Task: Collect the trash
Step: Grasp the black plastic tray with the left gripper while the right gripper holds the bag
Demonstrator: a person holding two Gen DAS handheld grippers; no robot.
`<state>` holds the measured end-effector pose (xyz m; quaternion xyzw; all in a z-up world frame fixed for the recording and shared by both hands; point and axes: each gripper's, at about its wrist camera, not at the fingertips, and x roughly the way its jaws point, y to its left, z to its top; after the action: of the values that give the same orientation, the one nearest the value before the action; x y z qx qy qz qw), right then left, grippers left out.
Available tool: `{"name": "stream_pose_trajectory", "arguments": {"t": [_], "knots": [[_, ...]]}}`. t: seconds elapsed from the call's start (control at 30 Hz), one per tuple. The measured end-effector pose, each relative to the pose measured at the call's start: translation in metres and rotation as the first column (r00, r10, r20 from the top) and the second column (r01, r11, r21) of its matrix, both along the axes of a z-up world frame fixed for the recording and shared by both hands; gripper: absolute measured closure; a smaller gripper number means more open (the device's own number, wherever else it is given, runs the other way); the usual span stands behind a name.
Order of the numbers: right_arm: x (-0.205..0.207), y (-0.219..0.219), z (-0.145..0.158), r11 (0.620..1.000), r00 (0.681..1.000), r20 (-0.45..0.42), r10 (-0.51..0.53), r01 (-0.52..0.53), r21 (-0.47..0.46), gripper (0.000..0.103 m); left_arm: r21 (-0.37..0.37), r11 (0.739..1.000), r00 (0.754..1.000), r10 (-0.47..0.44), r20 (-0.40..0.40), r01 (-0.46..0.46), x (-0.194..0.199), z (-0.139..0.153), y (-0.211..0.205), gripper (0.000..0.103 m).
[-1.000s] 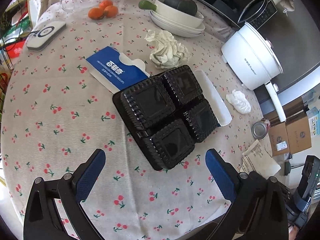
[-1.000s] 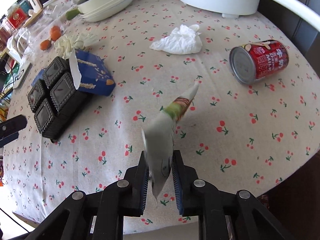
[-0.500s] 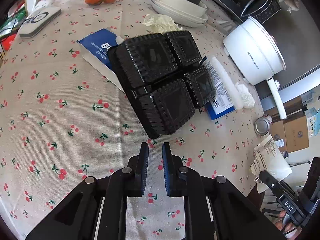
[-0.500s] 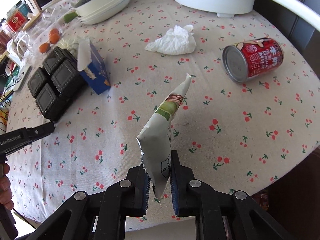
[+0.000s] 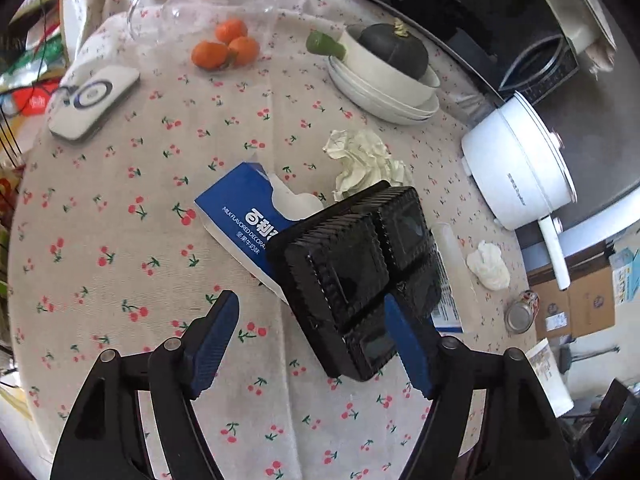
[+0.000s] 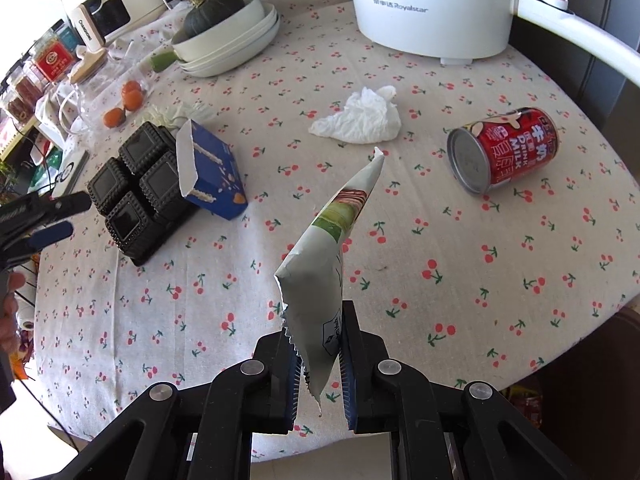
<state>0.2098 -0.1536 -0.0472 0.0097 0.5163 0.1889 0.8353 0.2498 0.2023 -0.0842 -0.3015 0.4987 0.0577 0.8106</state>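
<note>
My right tongs angled down over the bench, clamped on an upright snack wrapper, my left tongs opening, tilted over the black tray at the bench's left, nothing gripped

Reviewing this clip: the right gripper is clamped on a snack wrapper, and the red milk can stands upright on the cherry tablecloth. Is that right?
Not quite. The right gripper is clamped on the snack wrapper, but the red milk can lies on its side on the cherry tablecloth, its metal end facing the camera. The right wrist view shows this.
</note>
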Motion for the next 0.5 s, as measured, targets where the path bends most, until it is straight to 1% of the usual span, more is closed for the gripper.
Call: {"name": "stream_pose_trajectory", "arguments": {"t": [0.07,0.17,0.23,0.33,0.4,0.43,0.5], "knots": [[0.001,-0.002,-0.001,1.0,1.0,-0.005,-0.002,0.002,0.004,0.089,-0.116,0.993,0.999,0.035,0.011,-0.034,0.002,-0.017,0.011,0.026],[0.002,-0.005,-0.003,1.0,1.0,-0.017,-0.005,0.005,0.008,0.089,-0.257,0.964,0.995,0.085,0.056,-0.068,0.002,-0.037,0.016,0.026],[0.004,-0.007,-0.005,1.0,1.0,-0.025,-0.008,0.008,0.011,0.089,-0.306,0.948,0.989,0.116,0.092,-0.082,-0.001,-0.04,0.019,0.027],[0.006,-0.008,-0.008,1.0,0.999,-0.039,-0.015,0.016,0.016,0.089,-0.394,0.913,0.982,0.159,0.1,-0.108,-0.002,-0.046,0.021,0.029],[0.006,-0.009,-0.011,1.0,0.999,-0.048,-0.017,0.018,0.018,0.089,-0.404,0.908,0.983,0.159,0.09,-0.11,-0.003,-0.047,0.017,0.036],[0.006,-0.008,-0.011,1.0,0.999,-0.051,-0.017,0.018,0.016,0.089,-0.408,0.908,0.985,0.148,0.09,-0.099,-0.003,-0.047,0.014,0.045],[0.005,-0.009,-0.012,1.0,0.998,-0.052,-0.017,0.018,0.015,0.089,-0.388,0.918,0.986,0.137,0.1,-0.088,-0.006,-0.042,0.006,0.047]]}}
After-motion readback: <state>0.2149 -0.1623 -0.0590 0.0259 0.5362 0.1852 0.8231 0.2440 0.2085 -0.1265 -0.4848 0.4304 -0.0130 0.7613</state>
